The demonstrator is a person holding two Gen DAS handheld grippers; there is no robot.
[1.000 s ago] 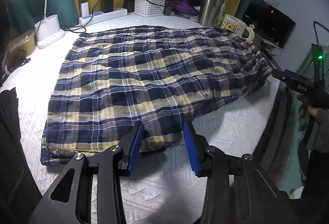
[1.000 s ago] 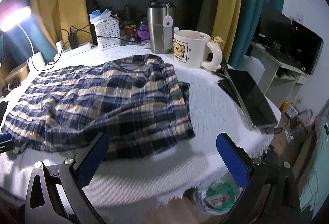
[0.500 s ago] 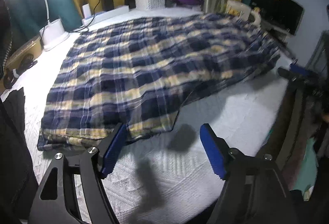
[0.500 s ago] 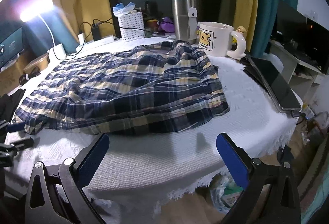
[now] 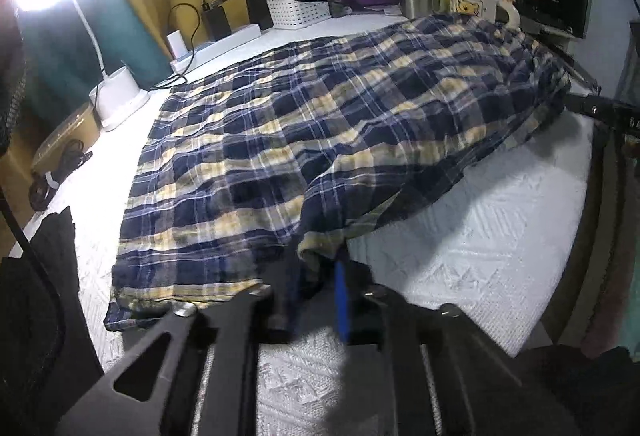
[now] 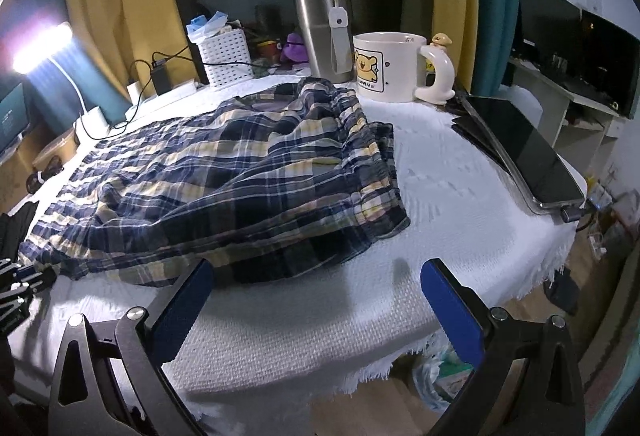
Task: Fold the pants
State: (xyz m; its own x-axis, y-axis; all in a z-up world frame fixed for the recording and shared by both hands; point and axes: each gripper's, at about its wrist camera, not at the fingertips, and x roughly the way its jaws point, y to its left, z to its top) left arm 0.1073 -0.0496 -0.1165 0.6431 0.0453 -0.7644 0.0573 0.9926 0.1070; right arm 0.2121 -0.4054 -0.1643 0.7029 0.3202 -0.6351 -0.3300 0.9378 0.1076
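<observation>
The left gripper (image 5: 316, 276) was closing on the hem of the soft, light pants (image 5: 320, 124); the right gripper (image 6: 316, 300) stood wide beside them, best placed to pinch the waistband.

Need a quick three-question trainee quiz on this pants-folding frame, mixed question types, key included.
1. True or false: the left hand-held gripper has the hem of the navy-and-yellow plaid pants between its closing jaws.
2. Which hand-held gripper stands open over bare white tablecloth? A) left B) right
3. What stands right of the steel tumbler in the right wrist view?

Key: 1 true; 2 B; 3 the white bear-print mug.
</observation>
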